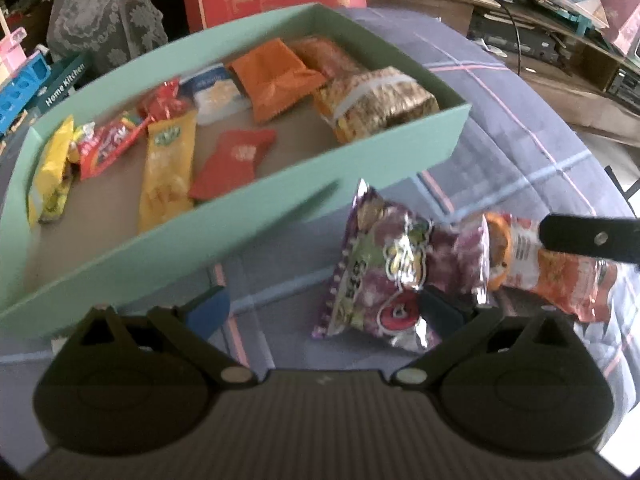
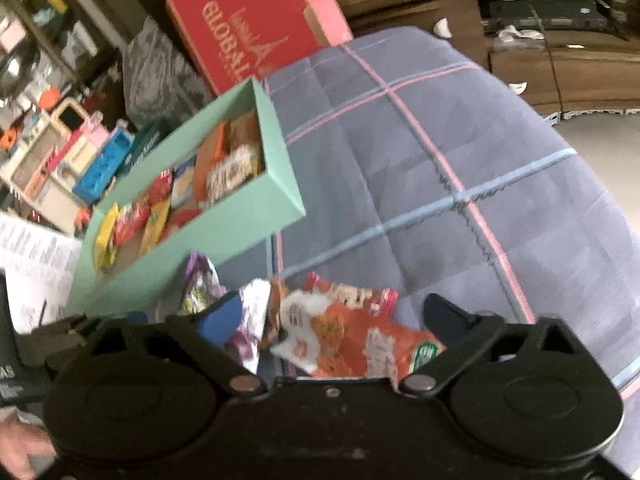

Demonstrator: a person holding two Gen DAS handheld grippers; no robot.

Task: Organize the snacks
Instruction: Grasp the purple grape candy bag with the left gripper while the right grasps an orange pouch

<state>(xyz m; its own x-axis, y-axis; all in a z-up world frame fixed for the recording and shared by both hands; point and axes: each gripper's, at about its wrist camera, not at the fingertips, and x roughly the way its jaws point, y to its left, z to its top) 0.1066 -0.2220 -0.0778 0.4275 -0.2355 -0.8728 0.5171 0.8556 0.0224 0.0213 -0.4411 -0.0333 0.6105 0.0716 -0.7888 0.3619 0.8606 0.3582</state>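
A mint-green box [image 1: 248, 216] sits on the quilt and holds several snack packets, orange, red and yellow among them. In front of it lie a purple foil snack bag [image 1: 400, 268] and an orange snack bag [image 1: 560, 280], touching each other. My left gripper [image 1: 326, 312] is open just above the quilt, and the purple bag lies against its right finger. My right gripper [image 2: 334, 316] is open with the orange bag [image 2: 352, 340] between its fingers. The purple bag [image 2: 248, 320] lies beside its left blue pad. In the left wrist view one right finger [image 1: 588, 236] crosses the orange bag.
The blue-grey quilt [image 2: 440, 152] has pink and blue lines and falls away on the right. A red carton [image 2: 248, 32] stands behind the box. Toys and a blue case [image 2: 104, 164] crowd the left side, and cluttered shelves [image 1: 560, 20] run along the back. A hand [image 2: 20, 448] shows at the lower left.
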